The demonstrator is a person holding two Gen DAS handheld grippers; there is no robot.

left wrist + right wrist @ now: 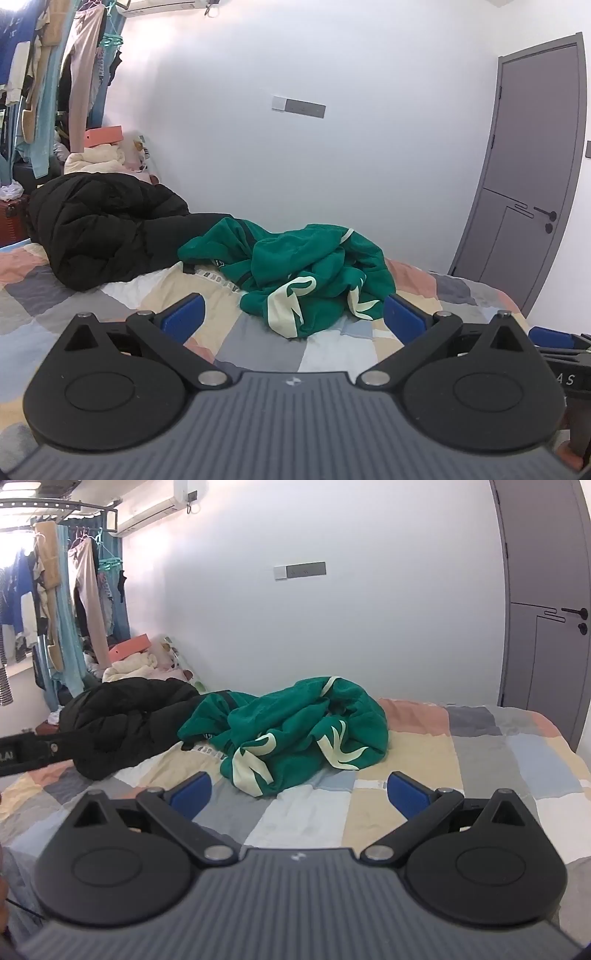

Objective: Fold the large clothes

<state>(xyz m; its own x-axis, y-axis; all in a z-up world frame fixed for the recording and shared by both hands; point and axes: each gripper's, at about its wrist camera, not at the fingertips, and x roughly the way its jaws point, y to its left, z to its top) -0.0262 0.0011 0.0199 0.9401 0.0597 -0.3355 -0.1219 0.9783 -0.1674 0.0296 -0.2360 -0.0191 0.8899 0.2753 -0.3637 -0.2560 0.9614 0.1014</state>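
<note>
A crumpled green garment (306,269) with cream markings lies in a heap on the patchwork bedspread (110,306), near the wall. It also shows in the right wrist view (295,727). My left gripper (293,317) is open and empty, low over the bed just in front of the garment. My right gripper (299,792) is open and empty, also short of the garment, over the bedspread (480,760). The right gripper's side shows at the right edge of the left wrist view (557,347). The left gripper's side shows at the left of the right wrist view (26,755).
A black puffy coat (99,229) lies bunched left of the green garment, touching it; it also shows in the right wrist view (122,720). Cream bedding and a pink box (103,136) sit behind it. Hanging clothes (48,81) fill the left. A grey door (528,177) stands right.
</note>
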